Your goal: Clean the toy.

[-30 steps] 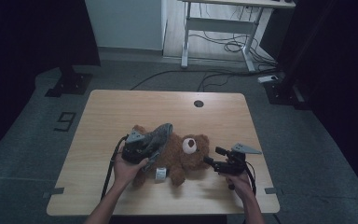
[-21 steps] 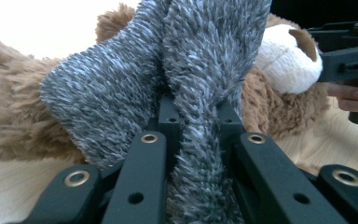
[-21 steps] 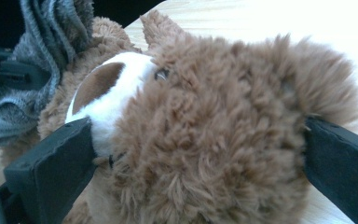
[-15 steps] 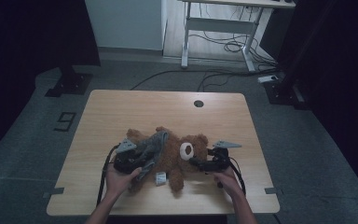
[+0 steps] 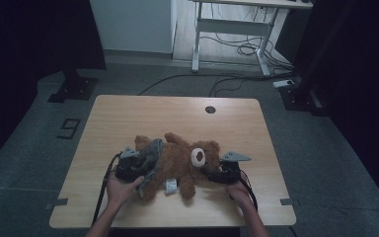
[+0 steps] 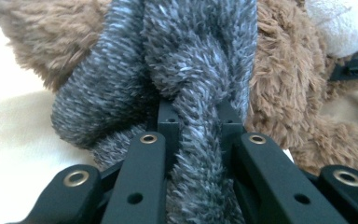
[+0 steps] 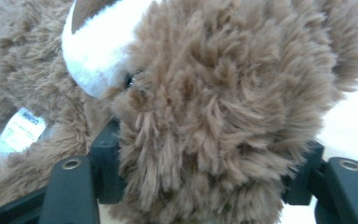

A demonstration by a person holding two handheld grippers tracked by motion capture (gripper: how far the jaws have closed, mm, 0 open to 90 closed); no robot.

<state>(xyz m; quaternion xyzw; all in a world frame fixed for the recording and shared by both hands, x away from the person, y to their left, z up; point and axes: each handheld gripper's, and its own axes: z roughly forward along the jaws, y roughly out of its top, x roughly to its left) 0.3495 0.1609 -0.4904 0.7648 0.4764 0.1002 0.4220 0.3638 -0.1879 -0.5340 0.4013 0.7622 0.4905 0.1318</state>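
A brown teddy bear (image 5: 177,163) lies on its back on the wooden table (image 5: 177,116), head to the right. A grey fuzzy cloth (image 5: 150,153) is wrapped over its body. My left gripper (image 5: 138,165) is at the bear's left side, shut on a bunched strand of the grey cloth (image 6: 191,70) that runs between its jaws (image 6: 196,116). My right gripper (image 5: 212,174) is at the bear's head (image 7: 223,93); its jaws have just been closing, and the head sits squeezed between them (image 7: 205,163). The bear's white muzzle (image 7: 102,42) faces up and left.
A white sewn-in label (image 7: 21,128) hangs from the bear's side. The table has a round cable hole (image 5: 210,109) near its far edge. Beyond it stand a white desk frame (image 5: 232,29) with floor cables and a dark stand base (image 5: 74,84).
My right gripper has moved left up to the bear's head and its jaws have narrowed around it. The left hand has shifted slightly down with the grey cloth still in its jaws.
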